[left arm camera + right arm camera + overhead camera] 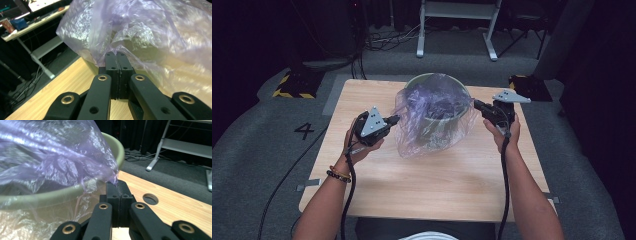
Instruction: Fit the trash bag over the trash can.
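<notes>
plastic bag point(432, 120) (over bin point(438, 80)) | btwn grippers | left gripper point(396, 119) + right gripper point(477, 105) clamped on its edges

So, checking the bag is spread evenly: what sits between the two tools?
In the high view, the pale green round bin draped in thin purple plastic bag sits between left tool and right tool, each pinching the film.

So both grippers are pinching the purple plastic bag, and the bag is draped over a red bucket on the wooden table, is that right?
Not quite: the bucket is pale green, not red, as the high view and the right gripper view show. The rest holds: the left gripper and the right gripper each pinch an edge of the purple plastic bag, which is draped over the bucket on the wooden table.
</notes>
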`<state>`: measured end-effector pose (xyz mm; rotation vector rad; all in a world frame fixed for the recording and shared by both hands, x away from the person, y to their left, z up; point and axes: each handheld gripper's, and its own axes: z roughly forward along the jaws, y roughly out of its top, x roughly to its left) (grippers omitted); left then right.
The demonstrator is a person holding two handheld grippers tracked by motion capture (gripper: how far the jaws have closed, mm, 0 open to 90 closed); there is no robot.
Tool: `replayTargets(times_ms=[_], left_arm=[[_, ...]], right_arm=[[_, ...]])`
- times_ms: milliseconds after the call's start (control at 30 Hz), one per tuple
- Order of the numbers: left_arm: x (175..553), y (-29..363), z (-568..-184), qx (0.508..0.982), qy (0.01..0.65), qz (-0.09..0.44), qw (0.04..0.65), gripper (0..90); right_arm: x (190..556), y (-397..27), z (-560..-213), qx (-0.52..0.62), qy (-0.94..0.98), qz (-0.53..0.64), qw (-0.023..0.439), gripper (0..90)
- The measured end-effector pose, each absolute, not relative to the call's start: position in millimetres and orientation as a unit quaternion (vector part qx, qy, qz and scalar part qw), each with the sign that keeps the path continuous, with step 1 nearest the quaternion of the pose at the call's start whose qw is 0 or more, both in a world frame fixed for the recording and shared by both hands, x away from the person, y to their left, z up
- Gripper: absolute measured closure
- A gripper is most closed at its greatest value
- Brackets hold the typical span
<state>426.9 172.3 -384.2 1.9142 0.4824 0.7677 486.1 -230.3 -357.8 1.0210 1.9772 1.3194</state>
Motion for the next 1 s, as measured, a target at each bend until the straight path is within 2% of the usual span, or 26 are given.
replayTargets(times_ms=[400,500,600,767,1000], left_arm=[[457.6,181.4,-402.5,0.785,0.259,0.317,0.465,87.1],[458.9,188.5,-403.0,0.773,0.277,0.317,0.474,78.4],[453.1,196.8,-397.2,0.761,0.289,0.319,0.485,55.3],[434.5,210.9,-384.5,0.753,0.28,0.309,0.508,29.8],[409.0,226.5,-370.0,0.756,0.251,0.315,0.515,22.3]], right_arm=[[514.4,-234.9,-374.0,0.405,0.731,0.48,0.268,90.0],[516.6,-237.0,-376.4,0.409,0.727,0.485,0.263,90.0],[513.5,-238.8,-374.5,0.405,0.725,0.49,0.267,89.5],[502.1,-240.9,-366.4,0.389,0.721,0.502,0.276,87.7],[490.0,-237.0,-355.5,0.367,0.724,0.505,0.292,87.6]])
